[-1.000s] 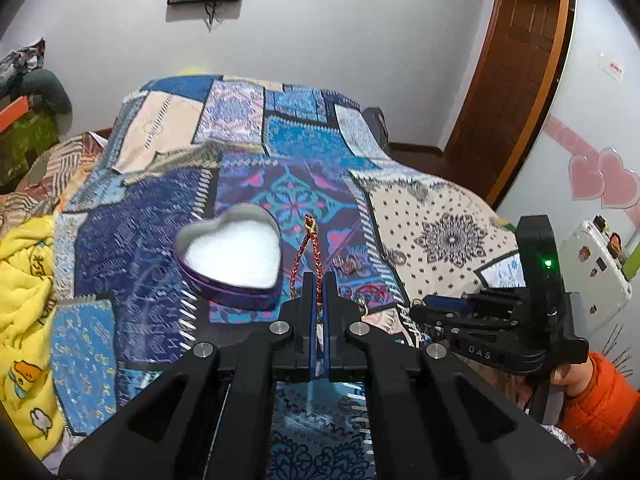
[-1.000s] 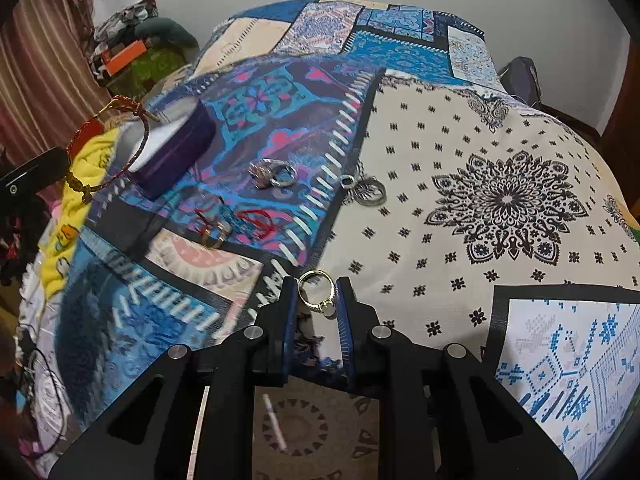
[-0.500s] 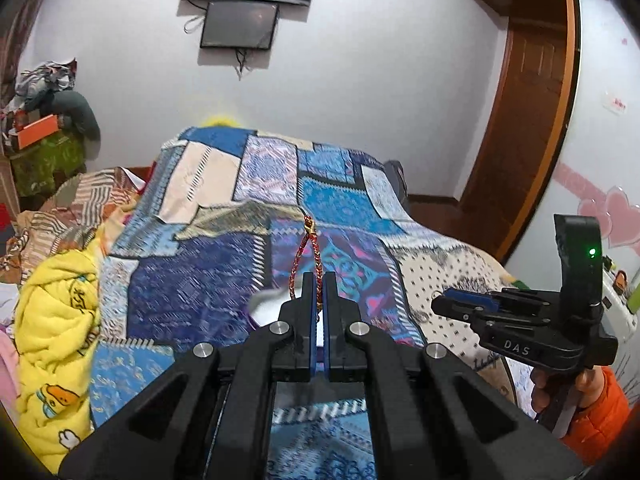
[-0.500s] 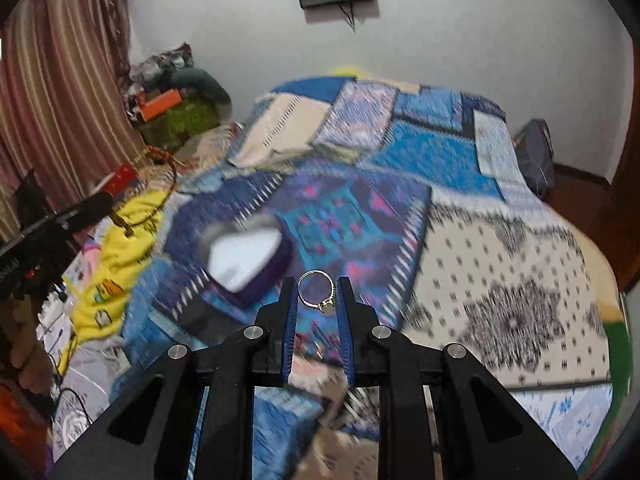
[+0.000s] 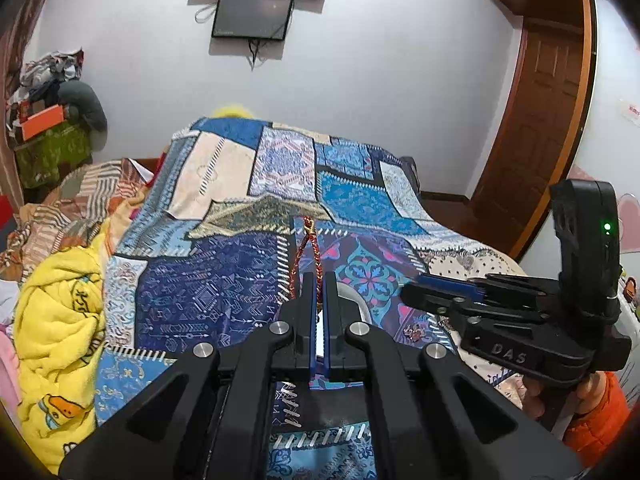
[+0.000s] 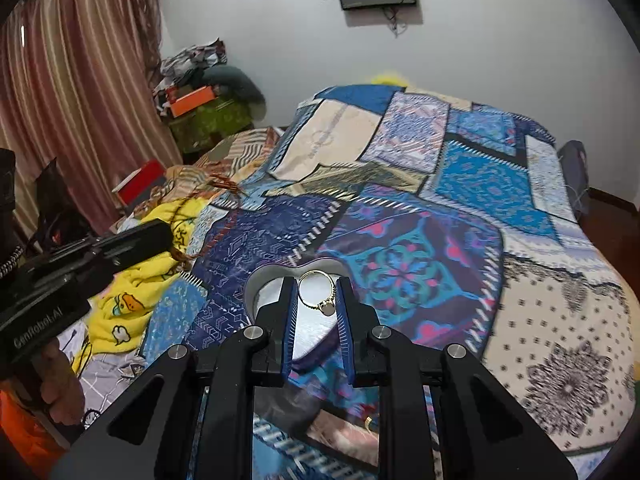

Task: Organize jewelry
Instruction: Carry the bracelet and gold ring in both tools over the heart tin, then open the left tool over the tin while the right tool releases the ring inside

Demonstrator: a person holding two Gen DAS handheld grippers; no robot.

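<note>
Jaws of the right gripper (image 6: 318, 300) pinch a thin gold ring (image 6: 319, 291) directly above the heart-shaped tin box (image 6: 268, 286). Left gripper (image 5: 319, 300) jaws clamp a red braided bracelet (image 5: 307, 256). Next, likely lowering and releasing the ring.

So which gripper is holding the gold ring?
The right gripper: the ring sits between its fingers above the heart tin. The left gripper pinches a red bracelet.

Left claw (image 5: 319, 300) pinched nearly closed, right claw (image 6: 318, 300) seemingly gripping, both held level side by side.
</note>
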